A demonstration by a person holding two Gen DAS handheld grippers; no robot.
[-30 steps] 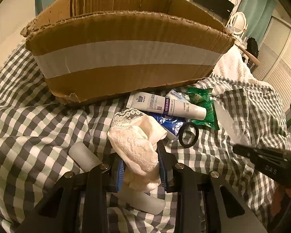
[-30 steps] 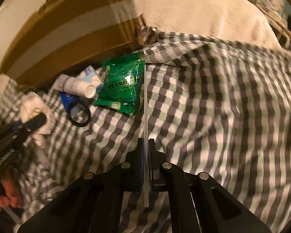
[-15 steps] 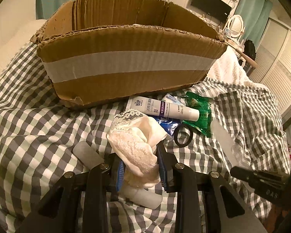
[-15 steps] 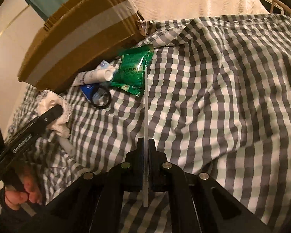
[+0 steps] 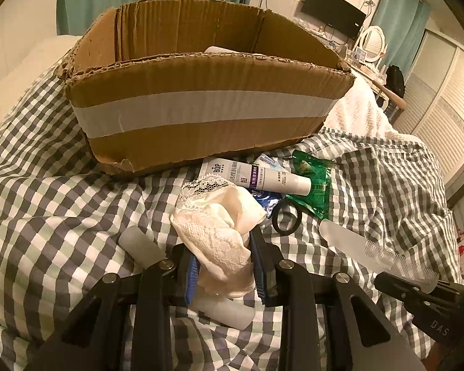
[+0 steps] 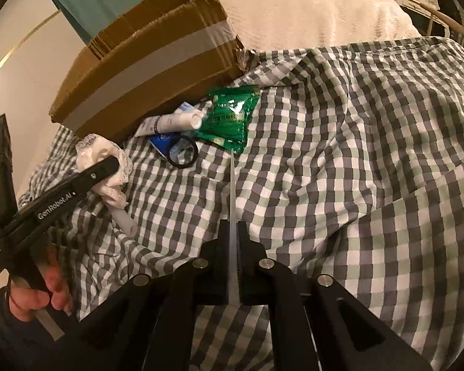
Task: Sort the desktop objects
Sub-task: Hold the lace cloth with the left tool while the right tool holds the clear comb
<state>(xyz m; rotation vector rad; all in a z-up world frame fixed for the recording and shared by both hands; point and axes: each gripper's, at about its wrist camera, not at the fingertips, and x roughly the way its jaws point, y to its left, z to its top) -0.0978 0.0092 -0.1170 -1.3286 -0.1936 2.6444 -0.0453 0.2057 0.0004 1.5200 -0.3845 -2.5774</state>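
My left gripper (image 5: 224, 247) is shut on a bunched white lace cloth (image 5: 213, 216) and holds it just above the checked bedcover (image 5: 62, 201), in front of the open cardboard box (image 5: 201, 105). In the right wrist view the cloth (image 6: 105, 151) shows beside the left gripper's finger (image 6: 108, 167). My right gripper (image 6: 232, 227) is shut on a clear plastic comb (image 6: 233, 191), seen edge-on there. The left wrist view shows the comb (image 5: 355, 244) flat, teeth near the jaws, to the right of the cloth.
A white tube (image 5: 263, 179), a green packet (image 5: 315, 185), a blue packet (image 5: 267, 199) and a black ring (image 5: 286, 218) lie against the box front. A frosted cylinder (image 5: 142, 244) lies under the left gripper. A cream blanket (image 6: 309, 12) lies behind. A hand (image 6: 37, 293) grips the left handle.
Both views have drawn back from the bed; the left one now sees over the box rim. The right gripper has risen with the comb. Both grips are unchanged.
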